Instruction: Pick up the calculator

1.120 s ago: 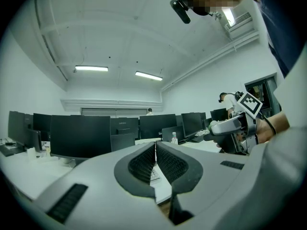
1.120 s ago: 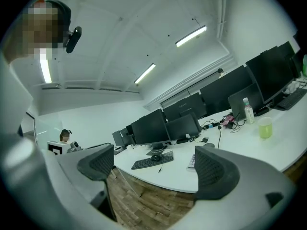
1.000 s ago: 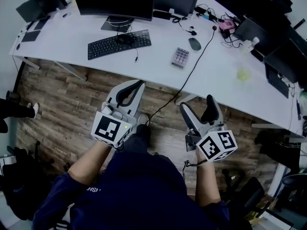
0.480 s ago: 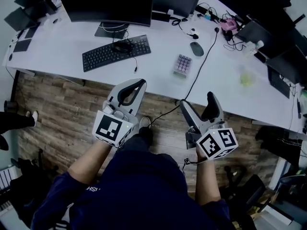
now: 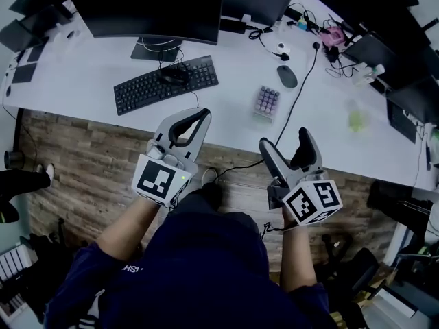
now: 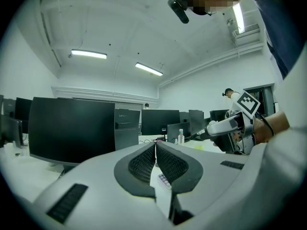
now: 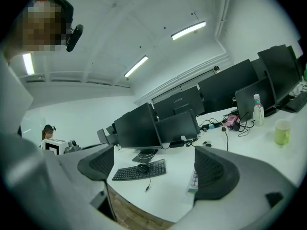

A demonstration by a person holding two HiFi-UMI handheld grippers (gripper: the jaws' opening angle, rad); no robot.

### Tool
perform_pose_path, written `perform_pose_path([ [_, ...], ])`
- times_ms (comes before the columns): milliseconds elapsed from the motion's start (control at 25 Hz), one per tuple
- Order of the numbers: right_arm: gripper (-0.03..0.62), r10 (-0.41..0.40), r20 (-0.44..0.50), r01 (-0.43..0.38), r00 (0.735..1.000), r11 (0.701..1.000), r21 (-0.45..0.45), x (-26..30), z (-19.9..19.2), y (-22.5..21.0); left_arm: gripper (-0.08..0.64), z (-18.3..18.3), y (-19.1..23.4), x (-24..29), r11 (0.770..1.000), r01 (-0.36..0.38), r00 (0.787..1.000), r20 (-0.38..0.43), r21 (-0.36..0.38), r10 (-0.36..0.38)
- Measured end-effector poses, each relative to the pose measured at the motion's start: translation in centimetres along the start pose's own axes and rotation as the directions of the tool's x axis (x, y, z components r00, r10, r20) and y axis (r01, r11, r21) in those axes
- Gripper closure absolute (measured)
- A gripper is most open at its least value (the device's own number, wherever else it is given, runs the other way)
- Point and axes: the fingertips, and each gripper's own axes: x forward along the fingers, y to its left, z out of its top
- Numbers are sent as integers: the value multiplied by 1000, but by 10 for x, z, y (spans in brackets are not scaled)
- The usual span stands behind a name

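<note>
The calculator (image 5: 266,102), small and grey with purple keys, lies flat on the white desk (image 5: 89,74) near its front edge, right of the keyboard. My left gripper (image 5: 204,115) is held over the floor just short of the desk edge, its jaws shut together with nothing between them. My right gripper (image 5: 284,140) hangs open and empty, below and slightly right of the calculator. In the left gripper view the shut gripper (image 6: 155,143) shows a sliver of the calculator (image 6: 163,180) behind it. In the right gripper view the open gripper (image 7: 153,152) frames the desk; its right jaw half hides the calculator (image 7: 193,181).
A black keyboard (image 5: 166,83) with a corded mouse on it lies left of the calculator. A dark mouse (image 5: 287,76) and a black cable (image 5: 293,108) running off the desk edge lie to its right. Monitors (image 5: 147,12) line the back. A green cup (image 5: 356,120) stands far right.
The desk and calculator have drawn closer and lower in the head view. Both grippers kept their poses, the left shut and the right open.
</note>
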Motion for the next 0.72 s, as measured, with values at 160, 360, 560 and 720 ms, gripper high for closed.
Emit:
perform_pose_path([
  [160, 80, -10, -2, 10, 1000, 1000, -5, 15, 3, -1, 528, -1, 13, 9, 1000, 9, 1000, 1, 0, -9],
  [360, 80, -18, -12, 18, 1000, 1000, -5, 28, 5, -7, 528, -6, 24, 18, 1000, 11, 1000, -8, -9, -11],
  [560, 80, -30, -27, 30, 999, 1000, 5, 37, -1, -16, 528, -13, 26, 25, 1000, 17, 1000, -22, -14, -17],
  [720, 81, -31, -38, 31, 999, 999, 19, 44, -8, -26, 528, -21, 24, 32, 1000, 19, 999, -42, -24, -20],
])
